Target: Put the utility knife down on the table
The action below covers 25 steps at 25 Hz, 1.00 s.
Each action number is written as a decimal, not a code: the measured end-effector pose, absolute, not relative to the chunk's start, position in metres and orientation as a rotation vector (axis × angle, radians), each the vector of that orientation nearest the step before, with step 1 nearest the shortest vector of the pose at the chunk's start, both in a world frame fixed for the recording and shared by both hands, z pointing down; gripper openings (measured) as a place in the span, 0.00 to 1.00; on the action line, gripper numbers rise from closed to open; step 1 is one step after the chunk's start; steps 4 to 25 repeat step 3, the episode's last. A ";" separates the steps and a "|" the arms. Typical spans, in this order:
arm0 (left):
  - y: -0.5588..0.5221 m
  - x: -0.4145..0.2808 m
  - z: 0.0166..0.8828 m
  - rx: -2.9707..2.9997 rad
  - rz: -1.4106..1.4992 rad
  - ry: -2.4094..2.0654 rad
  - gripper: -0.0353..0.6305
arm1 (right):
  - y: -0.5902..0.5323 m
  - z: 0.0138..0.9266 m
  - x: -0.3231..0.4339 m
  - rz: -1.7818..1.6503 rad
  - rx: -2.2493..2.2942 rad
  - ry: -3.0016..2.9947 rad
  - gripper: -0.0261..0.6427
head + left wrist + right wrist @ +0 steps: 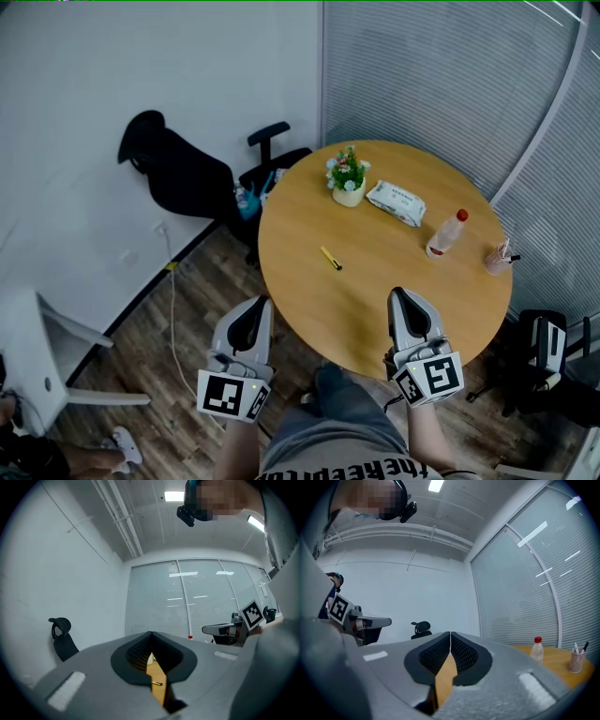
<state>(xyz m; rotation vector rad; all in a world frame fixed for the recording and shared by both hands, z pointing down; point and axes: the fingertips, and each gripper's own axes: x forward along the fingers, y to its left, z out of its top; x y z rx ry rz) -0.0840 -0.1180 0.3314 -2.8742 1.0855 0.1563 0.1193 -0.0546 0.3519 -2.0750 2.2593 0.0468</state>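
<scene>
A cup (498, 259) at the counter's (375, 300) right edge holds pens, and a pot (349, 195) holds a flowering plant. The left tool (256, 307) and right tool (403, 300) hover at the near edge, jaws closed together and empty. The yellow utility knife (330, 258) lies mid-counter, well apart from both. A wipes pack (395, 202) and a bottle (447, 232) lie beyond it.

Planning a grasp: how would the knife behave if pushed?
The knife lies flat, so it would probably slide on the smooth table, not roll. It looks slim and rigid, likely light; a push at one end may spin it.
</scene>
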 end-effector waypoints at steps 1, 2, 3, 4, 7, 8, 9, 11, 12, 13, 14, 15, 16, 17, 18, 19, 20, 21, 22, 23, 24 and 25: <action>-0.117 -0.085 0.331 -2.874 0.156 1.086 0.07 | -0.054 0.351 0.118 0.049 -2.075 2.259 0.04; -0.117 -0.086 0.331 -2.874 0.156 1.088 0.07 | -0.053 0.351 0.117 0.051 -2.075 2.259 0.04; -0.116 -0.087 0.331 -2.874 0.155 1.089 0.07 | -0.052 0.350 0.116 0.053 -2.075 2.260 0.04; -0.116 -0.087 0.331 -2.874 0.155 1.089 0.07 | -0.052 0.350 0.116 0.053 -2.075 2.260 0.04; -0.116 -0.087 0.331 -2.874 0.155 1.089 0.07 | -0.052 0.350 0.116 0.053 -2.075 2.260 0.04; -0.116 -0.087 0.331 -2.874 0.155 1.089 0.07 | -0.052 0.350 0.116 0.053 -2.075 2.260 0.04; -0.116 -0.087 0.331 -2.874 0.155 1.089 0.07 | -0.052 0.350 0.116 0.053 -2.075 2.260 0.04; -0.116 -0.087 0.331 -2.874 0.155 1.089 0.07 | -0.052 0.350 0.116 0.053 -2.075 2.260 0.04; -0.116 -0.087 0.331 -2.874 0.155 1.089 0.07 | -0.052 0.350 0.116 0.053 -2.075 2.260 0.04; -0.116 -0.087 0.331 -2.874 0.155 1.089 0.07 | -0.052 0.350 0.116 0.053 -2.075 2.260 0.04; -0.116 -0.087 0.331 -2.874 0.155 1.089 0.07 | -0.052 0.350 0.116 0.053 -2.075 2.260 0.04; -0.116 -0.087 0.331 -2.874 0.155 1.089 0.07 | -0.052 0.350 0.116 0.053 -2.075 2.260 0.04; -0.116 -0.087 0.331 -2.874 0.155 1.089 0.07 | -0.052 0.350 0.116 0.053 -2.075 2.260 0.04; -0.116 -0.087 0.331 -2.874 0.155 1.089 0.07 | -0.052 0.350 0.116 0.053 -2.075 2.260 0.04; -0.116 -0.087 0.331 -2.874 0.155 1.089 0.07 | -0.052 0.350 0.116 0.053 -2.075 2.260 0.04; -0.116 -0.087 0.331 -2.874 0.155 1.089 0.07 | -0.052 0.350 0.116 0.053 -2.075 2.260 0.04; -0.116 -0.087 0.331 -2.874 0.155 1.089 0.07 | -0.052 0.350 0.116 0.053 -2.075 2.260 0.04; -0.116 -0.087 0.331 -2.874 0.155 1.089 0.07 | -0.052 0.350 0.116 0.053 -2.075 2.260 0.04; -0.116 -0.087 0.331 -2.874 0.155 1.089 0.07 | -0.052 0.350 0.116 0.053 -2.075 2.260 0.04; -0.116 -0.087 0.331 -2.874 0.155 1.089 0.07 | -0.052 0.350 0.116 0.053 -2.075 2.260 0.04; -0.116 -0.087 0.331 -2.874 0.155 1.089 0.07 | -0.052 0.350 0.116 0.053 -2.075 2.260 0.04; -0.116 -0.087 0.331 -2.874 0.155 1.089 0.07 | -0.052 0.350 0.116 0.053 -2.075 2.260 0.04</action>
